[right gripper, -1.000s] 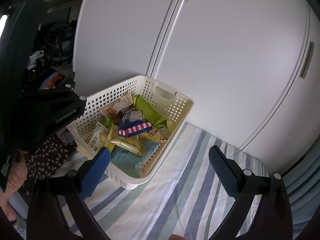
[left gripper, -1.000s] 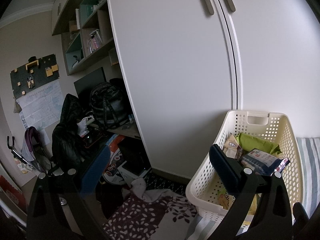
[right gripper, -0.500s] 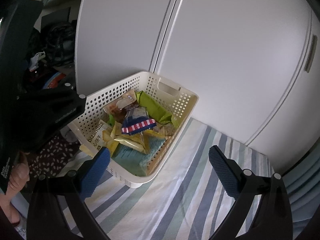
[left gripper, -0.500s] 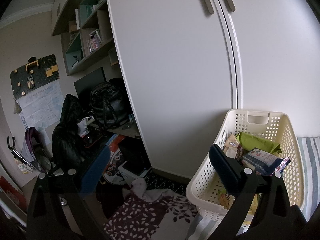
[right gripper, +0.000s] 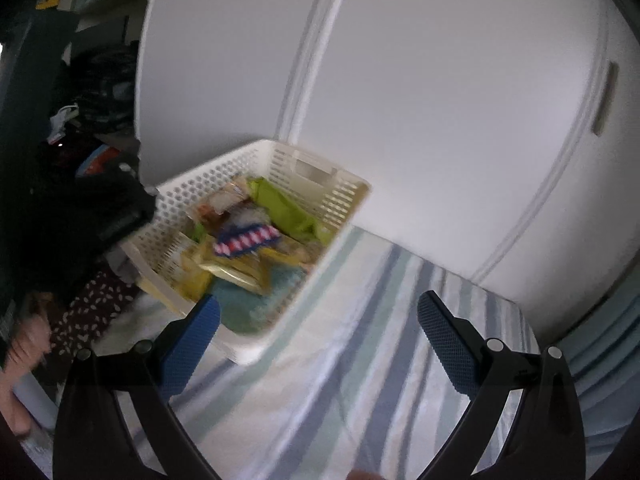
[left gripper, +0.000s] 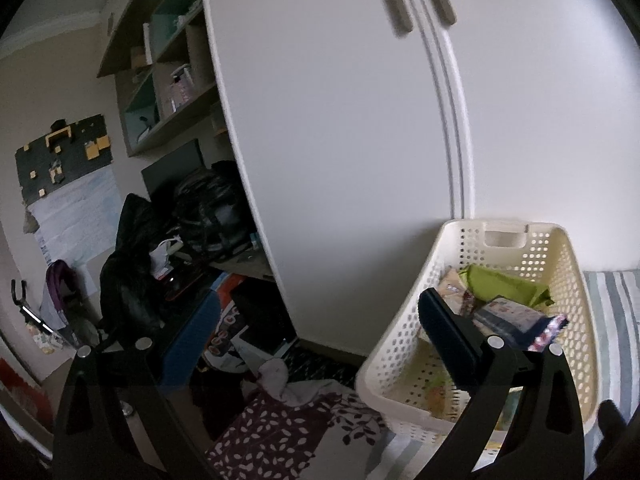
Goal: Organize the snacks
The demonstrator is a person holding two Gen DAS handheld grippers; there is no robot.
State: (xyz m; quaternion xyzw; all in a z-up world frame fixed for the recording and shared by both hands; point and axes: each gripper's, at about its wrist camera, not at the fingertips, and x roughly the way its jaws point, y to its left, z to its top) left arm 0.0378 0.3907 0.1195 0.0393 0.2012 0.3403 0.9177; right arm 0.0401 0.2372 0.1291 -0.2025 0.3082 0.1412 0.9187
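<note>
Both grippers hang spread wide, gripping nothing. The cream basket (right gripper: 256, 240) sits at the left edge of the striped bed (right gripper: 360, 360), snug by the white wardrobe (right gripper: 440, 100), snacks (right gripper: 244, 240) heaped inside. The right gripper (right gripper: 318, 320) faces its near corner, likely lining up a pick. The left gripper (left gripper: 312, 344) idles by the rim, one finger over the basket and out of the way.

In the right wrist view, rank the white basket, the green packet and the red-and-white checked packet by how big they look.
1. The white basket, clearly the largest; it holds the other two.
2. The green packet.
3. The red-and-white checked packet.
The picture is blurred and both packets are partly covered, so the order of the last two is unsure.
</note>
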